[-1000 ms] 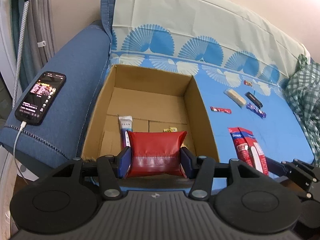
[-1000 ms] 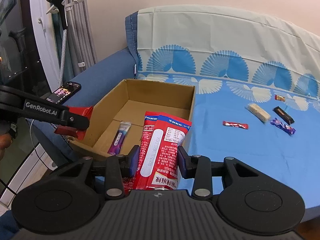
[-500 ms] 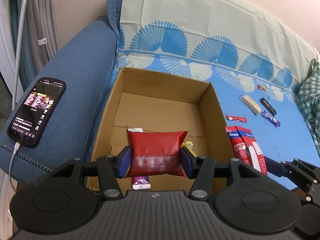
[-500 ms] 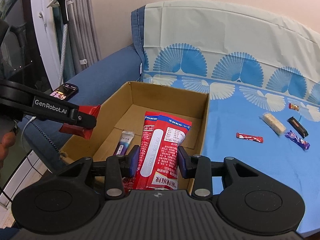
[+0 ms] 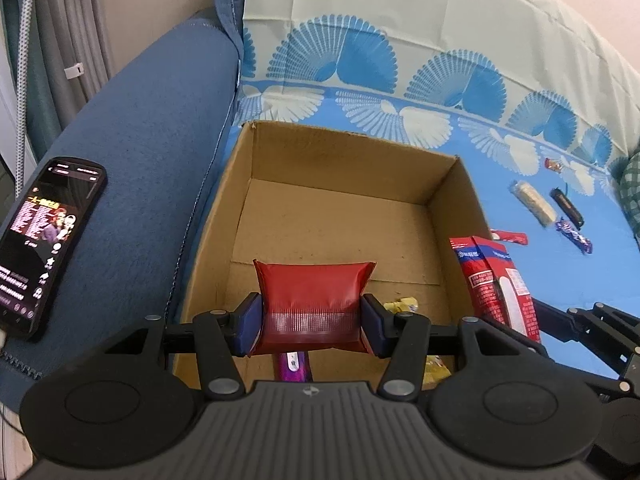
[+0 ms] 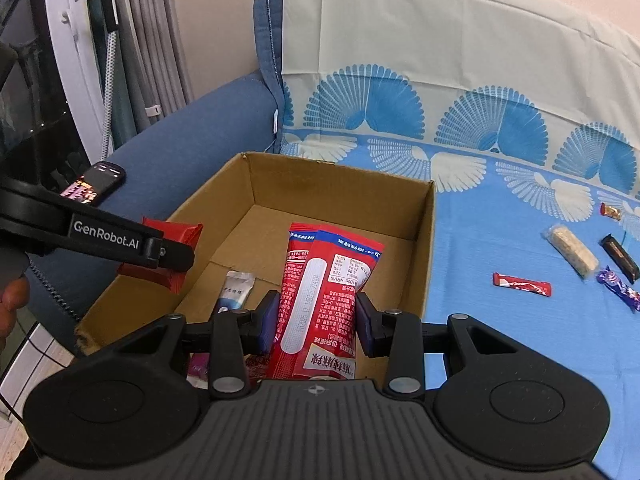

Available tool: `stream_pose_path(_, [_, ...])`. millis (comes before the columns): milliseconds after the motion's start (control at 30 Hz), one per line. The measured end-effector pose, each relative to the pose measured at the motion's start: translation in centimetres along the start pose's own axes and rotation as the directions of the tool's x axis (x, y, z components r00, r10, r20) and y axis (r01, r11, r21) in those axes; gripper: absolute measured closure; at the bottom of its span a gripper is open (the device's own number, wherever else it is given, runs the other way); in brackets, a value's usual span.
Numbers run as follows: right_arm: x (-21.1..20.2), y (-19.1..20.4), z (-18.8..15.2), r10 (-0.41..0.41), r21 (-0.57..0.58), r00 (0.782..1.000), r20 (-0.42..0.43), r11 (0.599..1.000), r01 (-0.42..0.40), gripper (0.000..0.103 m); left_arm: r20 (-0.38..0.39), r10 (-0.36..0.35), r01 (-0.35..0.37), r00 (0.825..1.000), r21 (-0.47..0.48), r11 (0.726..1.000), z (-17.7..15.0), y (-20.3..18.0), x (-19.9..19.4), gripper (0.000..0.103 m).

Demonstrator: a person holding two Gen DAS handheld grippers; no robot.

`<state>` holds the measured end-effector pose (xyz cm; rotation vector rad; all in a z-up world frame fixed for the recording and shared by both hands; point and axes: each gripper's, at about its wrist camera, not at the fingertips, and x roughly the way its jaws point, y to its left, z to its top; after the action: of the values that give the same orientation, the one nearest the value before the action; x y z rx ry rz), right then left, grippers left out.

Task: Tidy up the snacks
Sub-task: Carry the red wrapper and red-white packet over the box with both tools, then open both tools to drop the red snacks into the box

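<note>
My left claw (image 5: 311,316) pinches a red pouch (image 5: 312,300), right claw (image 6: 316,320) a tall red packet (image 6: 324,300); both crowd the box (image 6: 428,248) at frame centre, risking a clash or a rim snag.

Blue sofa (image 6: 192,128), fan-print cover (image 6: 460,80), beige wall (image 6: 224,12).

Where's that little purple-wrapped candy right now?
In the right wrist view, the purple candy lies at far right on the blue sheet, just below the black bar.

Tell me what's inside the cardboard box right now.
In the box: a white-and-purple sachet and yellow candy near the front. The held red pouch and red packet hide part of the floor.
</note>
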<state>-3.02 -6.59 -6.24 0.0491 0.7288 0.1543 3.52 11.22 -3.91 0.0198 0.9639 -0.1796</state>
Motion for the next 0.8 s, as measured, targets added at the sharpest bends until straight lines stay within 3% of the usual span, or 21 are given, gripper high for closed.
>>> stream_pose_path(533, [5.1, -1.1, 1.2, 0.000, 0.010, 0.999, -0.047, 1.000, 0.001, 0.062, -0.073, 0.038, -0.038, 0.997, -0.001, 0.999, 1.3, 0.6, 5.5, 0.044])
stream_pose_path(600, [5.4, -1.3, 1.4, 0.000, 0.015, 0.999, -0.046, 1.000, 0.000, 0.061, -0.073, 0.049, -0.049, 0.996, -0.001, 0.999, 1.4, 0.7, 5.8, 0.043])
stream_pose_path(633, [5.5, -1.4, 1.5, 0.004, 0.019, 0.999, -0.045, 1.000, -0.004, 0.061, -0.067, 0.059, -0.059, 0.996, -0.003, 0.998, 1.6, 0.8, 5.9, 0.035])
stream_pose_path(667, [5.7, -1.4, 1.7, 0.012, 0.023, 0.999, -0.047, 1.000, -0.011, 0.058, -0.058, 0.066, -0.067, 0.996, -0.004, 0.998, 1.7, 0.9, 6.1, 0.018])
stream_pose_path(733, [5.8, -1.3, 2.2, 0.018, 0.029, 0.998, -0.055, 0.999, -0.016, 0.043, -0.031, 0.080, -0.081, 0.996, -0.014, 0.997, 1.9, 1.1, 5.7, 0.001])
stream_pose_path(767, [5.7, -1.3, 2.4, 0.013, 0.031, 0.998, -0.056, 0.999, -0.012, 0.026, -0.016, 0.087, -0.088, 0.996, -0.017, 0.996, 1.9, 1.1, 5.4, 0.000])
stream_pose_path(800, [5.4, -1.2, 2.4, 0.010, 0.031, 0.999, -0.052, 0.999, -0.009, 0.017, -0.006, 0.093, -0.093, 0.996, -0.015, 0.996, 1.8, 1.1, 5.0, 0.000])
